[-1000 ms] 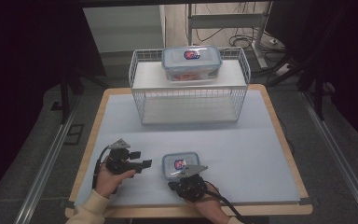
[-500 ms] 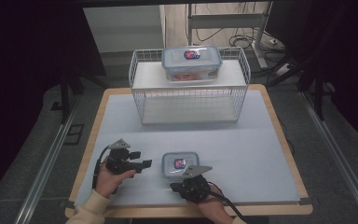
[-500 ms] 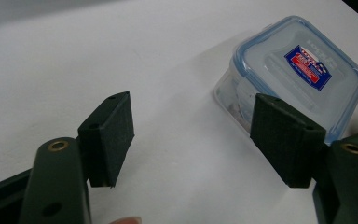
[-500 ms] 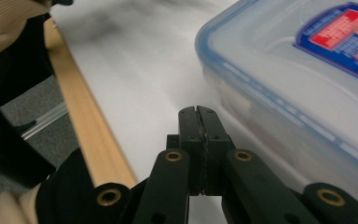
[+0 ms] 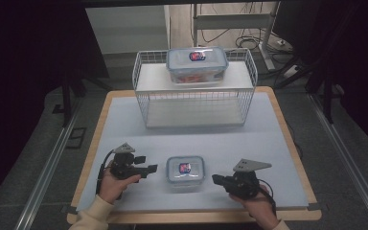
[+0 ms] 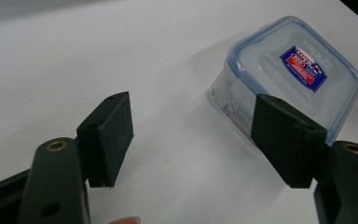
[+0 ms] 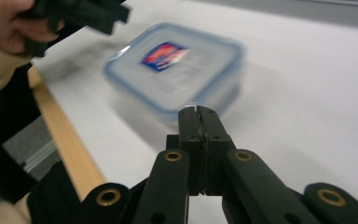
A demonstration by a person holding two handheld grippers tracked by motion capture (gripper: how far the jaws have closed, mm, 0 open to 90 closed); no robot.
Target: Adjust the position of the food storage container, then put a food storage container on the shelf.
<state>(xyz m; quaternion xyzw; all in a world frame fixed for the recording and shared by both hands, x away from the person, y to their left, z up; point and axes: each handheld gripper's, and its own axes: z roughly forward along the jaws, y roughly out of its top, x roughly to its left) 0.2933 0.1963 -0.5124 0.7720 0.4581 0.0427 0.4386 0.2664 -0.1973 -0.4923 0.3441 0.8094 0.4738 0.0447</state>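
At the near edge of the table [image 5: 124, 124], the small lidded box [image 5: 185, 168] sits flat between the two grippers, touched by neither. The left gripper [image 5: 149, 168], at the box's nine o'clock, points at it with jaws apart. The right gripper [image 5: 215, 178], at its three to four o'clock, has its jaws pressed together on nothing. A larger box [image 5: 197, 63] rests on the wire rack [image 5: 143, 98] at twelve o'clock. By my judgement no lifting has begun; grasping and moving the small box remain.
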